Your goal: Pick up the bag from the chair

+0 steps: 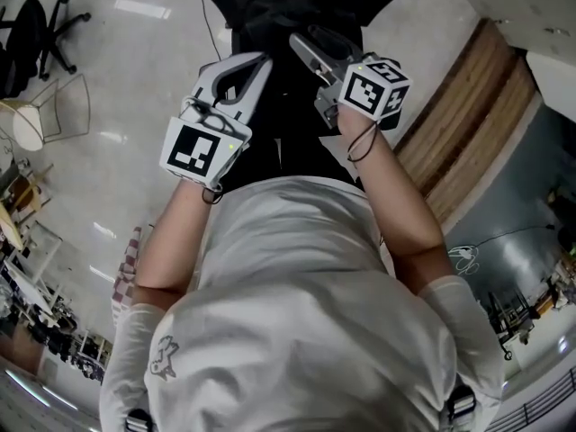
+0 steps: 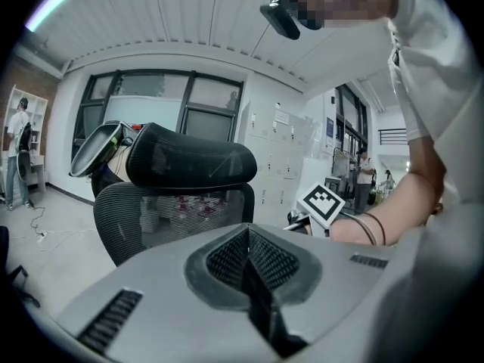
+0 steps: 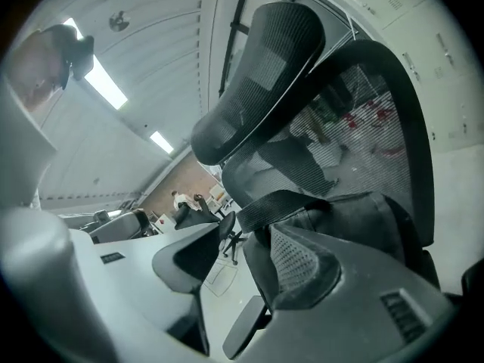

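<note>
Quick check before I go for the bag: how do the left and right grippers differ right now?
The left gripper's jaws are shut together; the right gripper's stand apart. The left gripper looks level at the chair, with no bag showing in its view; the right gripper is tilted and close to the bag, whose strap lies just past the jaws. Both hold nothing, and both face the chair.

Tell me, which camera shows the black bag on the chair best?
The right gripper view: the black fabric bag sits beyond the open jaws, against the black mesh chair. The head view shows only an indistinct dark mass; the left gripper view shows the chair's back and headrest, no bag.
</note>
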A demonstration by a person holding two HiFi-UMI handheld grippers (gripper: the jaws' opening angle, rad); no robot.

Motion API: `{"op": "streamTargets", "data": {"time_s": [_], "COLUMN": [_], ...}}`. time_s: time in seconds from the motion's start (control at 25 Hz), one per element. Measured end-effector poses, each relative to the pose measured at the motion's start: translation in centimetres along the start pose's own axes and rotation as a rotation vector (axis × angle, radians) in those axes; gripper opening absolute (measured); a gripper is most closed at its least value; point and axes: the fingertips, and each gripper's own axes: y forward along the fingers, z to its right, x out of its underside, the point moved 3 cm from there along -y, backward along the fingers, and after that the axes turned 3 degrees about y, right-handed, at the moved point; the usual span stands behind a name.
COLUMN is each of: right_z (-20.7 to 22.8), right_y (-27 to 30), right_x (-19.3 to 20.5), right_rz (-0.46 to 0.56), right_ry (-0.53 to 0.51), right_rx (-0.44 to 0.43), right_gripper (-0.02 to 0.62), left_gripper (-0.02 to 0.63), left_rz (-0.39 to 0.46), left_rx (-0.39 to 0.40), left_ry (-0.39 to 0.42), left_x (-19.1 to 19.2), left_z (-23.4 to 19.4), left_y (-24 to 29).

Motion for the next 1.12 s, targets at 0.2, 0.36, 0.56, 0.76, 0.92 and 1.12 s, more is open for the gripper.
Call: {"op": "streamTargets", "data": {"time_s": [0.2, 0.36, 0.56, 0.76, 0.92, 1.12], "right_z": [1.2, 1.5, 1.2, 1.7, 1.8, 1.5], "right_y": [1.1, 1.7, 3.9, 4.7, 5.1, 5.1], "right_x": [0.1, -0.7, -2.4, -3.0, -3.4, -3.3], "right_rz": [0.005, 0.034, 0.077, 0.086, 0.086, 0.113], "right_ry": [0.031, 0.054, 0.115, 0.125, 0.123, 0.114], "right_rx": [-0.013, -0.040, -0.092, -0.122, -0.134, -0.178], "right_gripper": [0.202, 0.202, 0.202, 0.201, 0.196, 0.075], "left_gripper": [0.008, 0.008, 0.008, 0.008, 0.008, 0.007], "left_rz": [-0.006, -0.012, -0.016, -0.023, -0.022, -0.023], "left_rx": [-0.010, -0.011, -0.022, -0.029, -0.039, -0.047], "left_ry": [-0.013, -0.018, -0.037, -0.043, -0.043, -0.053], "left_x": [0.7, 0.9, 1.3, 1.7, 1.6, 2.3], "left_z": [-0.6, -0.9, -2.7, -2.7, -2.8, -2.6], "left_y": [0.6, 1.2, 1.6, 2.0, 2.1, 1.8]}}
